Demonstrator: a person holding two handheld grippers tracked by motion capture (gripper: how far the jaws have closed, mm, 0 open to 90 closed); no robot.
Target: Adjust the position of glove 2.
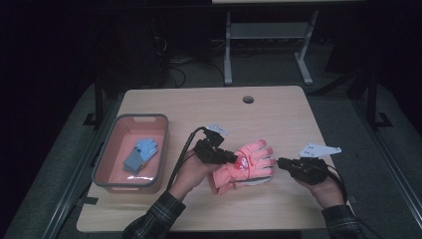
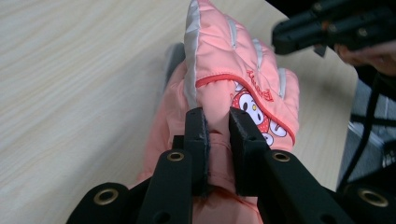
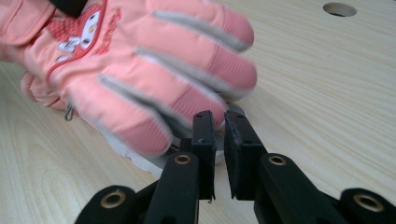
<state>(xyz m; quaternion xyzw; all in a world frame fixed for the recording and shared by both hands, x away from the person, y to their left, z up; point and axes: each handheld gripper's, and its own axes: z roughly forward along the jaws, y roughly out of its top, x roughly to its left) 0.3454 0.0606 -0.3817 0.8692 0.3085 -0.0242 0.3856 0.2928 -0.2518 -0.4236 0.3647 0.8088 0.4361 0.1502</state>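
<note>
1. High view: the pink glove lies on the desk, toward the near edge and a bit right of centre, fingers pointing at the right edge. My left gripper is on the glove's cuff end. My right gripper sits just off the glove's fingertips, near the right edge. The grey-rimmed pink bin stands by the left edge with a blue glove inside, well apart from the pink one.

2. Left gripper view: my left gripper has its jaws nearly closed and pinching a fold of the pink glove at the back of the hand, just beside the cartoon patch. Pads press on fabric on both sides. My right gripper shows at the top right, close to the glove's fingertips.

3. Right gripper view: my right gripper has its jaws close together, a narrow slit between the pads. The tips sit at the pink glove, right at its lowest fingers and the grey palm edge. Can't tell if any fabric is caught between the pads; the gap looks bare. The glove is blurred here. The cable hole in the desk shows toward the far edge.
</note>
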